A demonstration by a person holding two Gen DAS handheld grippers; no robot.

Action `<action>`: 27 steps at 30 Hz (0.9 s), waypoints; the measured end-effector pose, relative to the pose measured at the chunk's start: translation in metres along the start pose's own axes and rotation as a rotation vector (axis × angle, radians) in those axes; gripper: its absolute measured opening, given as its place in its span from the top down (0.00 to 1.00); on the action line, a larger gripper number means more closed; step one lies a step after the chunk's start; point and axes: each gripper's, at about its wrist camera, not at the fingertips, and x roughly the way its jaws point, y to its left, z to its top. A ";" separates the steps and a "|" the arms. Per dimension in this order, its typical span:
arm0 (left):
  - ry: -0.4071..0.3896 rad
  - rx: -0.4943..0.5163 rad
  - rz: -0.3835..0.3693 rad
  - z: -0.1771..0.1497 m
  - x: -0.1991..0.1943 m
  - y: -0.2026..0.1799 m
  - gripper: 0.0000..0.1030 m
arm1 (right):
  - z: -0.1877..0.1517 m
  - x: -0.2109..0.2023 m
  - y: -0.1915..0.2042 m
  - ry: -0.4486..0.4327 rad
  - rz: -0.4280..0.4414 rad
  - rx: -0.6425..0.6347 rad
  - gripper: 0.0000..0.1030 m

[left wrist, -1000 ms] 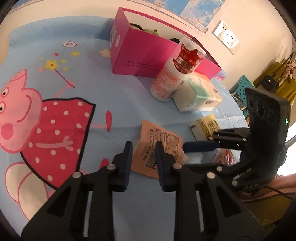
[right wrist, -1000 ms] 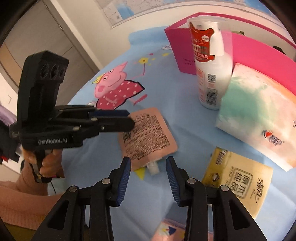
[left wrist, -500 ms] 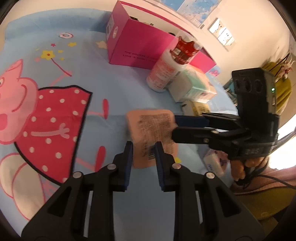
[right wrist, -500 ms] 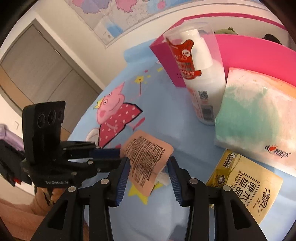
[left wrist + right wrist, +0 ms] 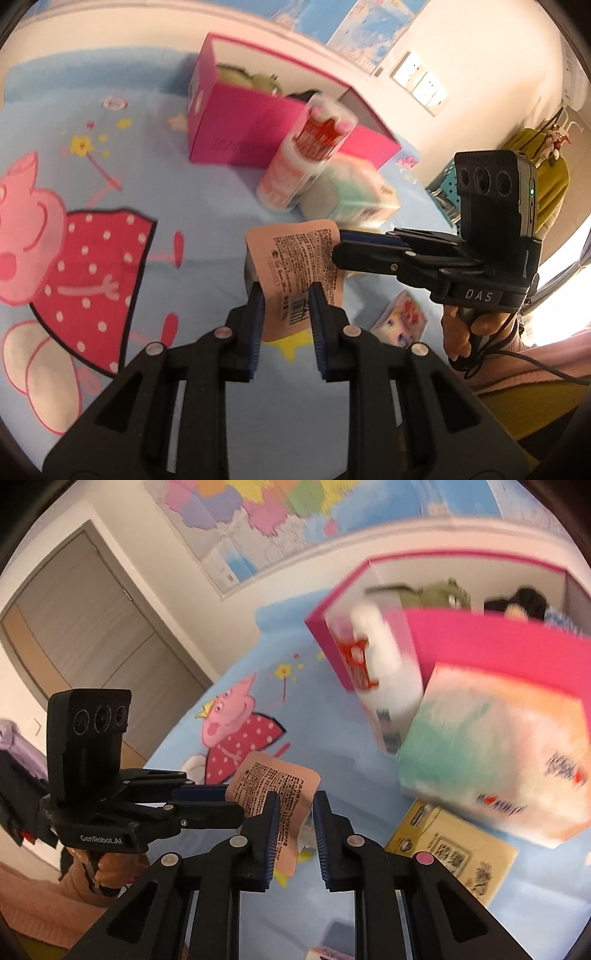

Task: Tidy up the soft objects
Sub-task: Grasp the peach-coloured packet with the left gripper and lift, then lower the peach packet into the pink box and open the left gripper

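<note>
A peach refill pouch with black print hangs in the air above the blue tablecloth. My left gripper and my right gripper are both shut on it, each on a different edge. The pouch also shows in the right wrist view, with its clear spout between the right pads. The pink box stands at the back and holds plush toys. The right gripper's body reaches in from the right in the left wrist view.
A white pump bottle with a red label stands in front of the box, beside a green and orange tissue pack. A yellow tissue packet and a small cartoon packet lie on the Peppa Pig cloth.
The pouch was lying flat on the cloth. Both grippers closed on it and lifted it off the cloth, and they have moved towards the pink box.
</note>
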 end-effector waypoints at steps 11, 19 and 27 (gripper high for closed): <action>-0.133 0.124 0.030 0.044 -0.036 -0.037 0.75 | 0.034 -0.057 0.020 -0.162 -0.017 -0.096 0.82; -0.210 0.189 0.069 0.086 -0.049 -0.056 0.75 | 0.065 -0.079 0.023 -0.258 -0.047 -0.150 0.82; -0.252 0.225 0.113 0.122 -0.044 -0.064 0.75 | 0.102 -0.086 0.013 -0.310 -0.056 -0.150 0.82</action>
